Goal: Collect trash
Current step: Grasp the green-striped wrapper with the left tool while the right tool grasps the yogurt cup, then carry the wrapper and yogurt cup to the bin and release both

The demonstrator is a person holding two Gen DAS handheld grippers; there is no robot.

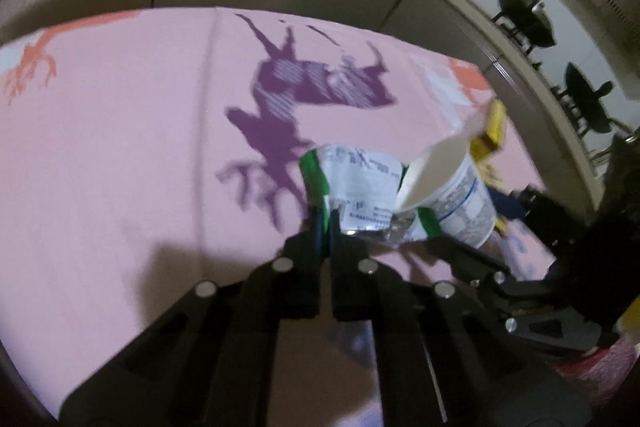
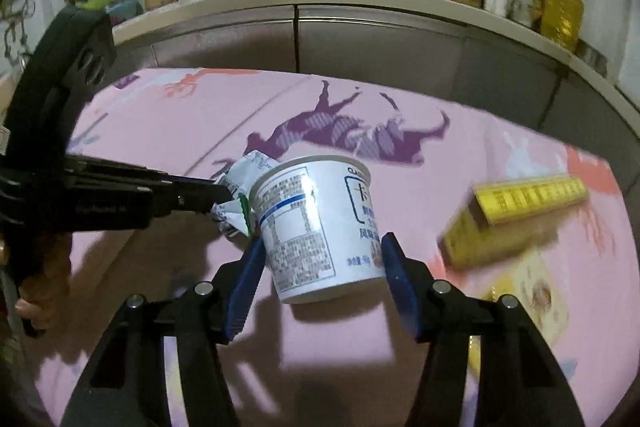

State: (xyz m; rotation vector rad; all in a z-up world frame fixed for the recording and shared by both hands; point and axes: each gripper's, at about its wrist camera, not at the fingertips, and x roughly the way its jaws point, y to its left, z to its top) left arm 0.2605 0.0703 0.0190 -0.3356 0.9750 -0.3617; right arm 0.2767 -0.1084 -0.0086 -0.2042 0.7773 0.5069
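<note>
A white paper cup [image 2: 316,223] with blue print sits between the blue pads [image 2: 248,275] of my right gripper [image 2: 320,251], which is shut on its lower part and holds it above the pink cloth. My left gripper [image 1: 326,227] is shut on a crumpled white and green wrapper [image 1: 356,187] and holds it against the cup's rim [image 1: 436,171]. In the right wrist view the left gripper [image 2: 224,193] comes in from the left with the wrapper [image 2: 244,187] beside the cup.
A pink cloth with purple figures [image 2: 200,123] covers the surface. A yellow box [image 2: 516,215] lies to the right, also showing in the left wrist view [image 1: 490,131]. A flat packet [image 2: 528,291] lies near it. Grey cabinets [image 2: 360,39] and a cluttered counter stand behind.
</note>
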